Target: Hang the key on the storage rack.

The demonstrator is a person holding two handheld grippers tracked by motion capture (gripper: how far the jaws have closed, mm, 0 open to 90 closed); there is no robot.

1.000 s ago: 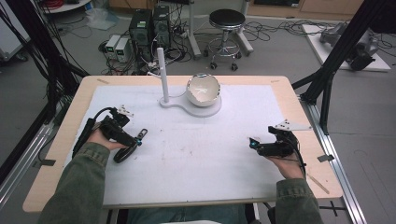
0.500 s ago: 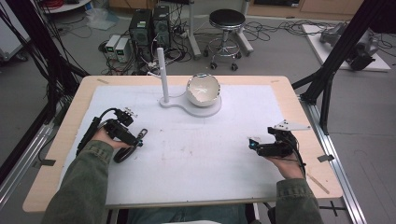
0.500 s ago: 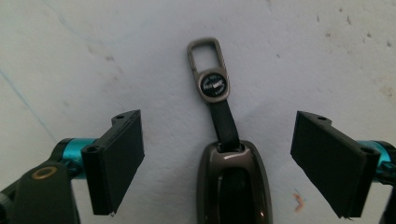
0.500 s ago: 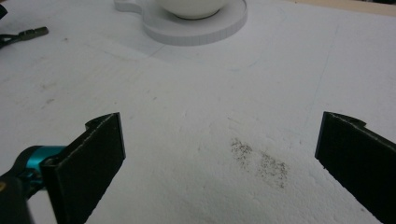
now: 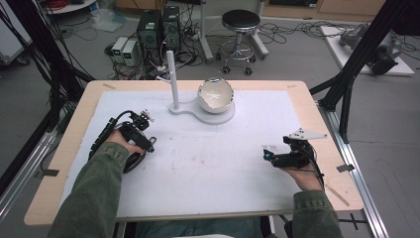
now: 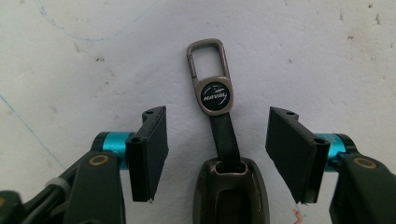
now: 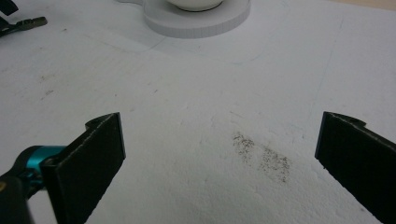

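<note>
A dark key fob (image 6: 229,191) lies on the white mat, with a black strap (image 6: 224,135) leading to a metal clasp (image 6: 210,70) marked with a round badge. My left gripper (image 6: 219,140) points down over it, and its jaws have just been closing. The fob and strap lie between the jaws, with a gap on each side, so the pads touch nothing. From above, the left gripper (image 5: 146,141) sits at the mat's left and hides the fob. My right gripper (image 5: 267,157) rests at the right, wide open (image 7: 219,154) over bare mat. The clasp (image 7: 28,22) shows far off at the left.
A white stand (image 5: 205,115) at the back middle carries an upright post (image 5: 173,74) and a tilted white bowl (image 5: 215,95). The white mat (image 5: 213,168) covers most of the wooden table (image 5: 74,129). Black frame legs stand beside both table ends.
My left hand has slid a little to the right over the mat. The right hand and gripper have stayed put.
</note>
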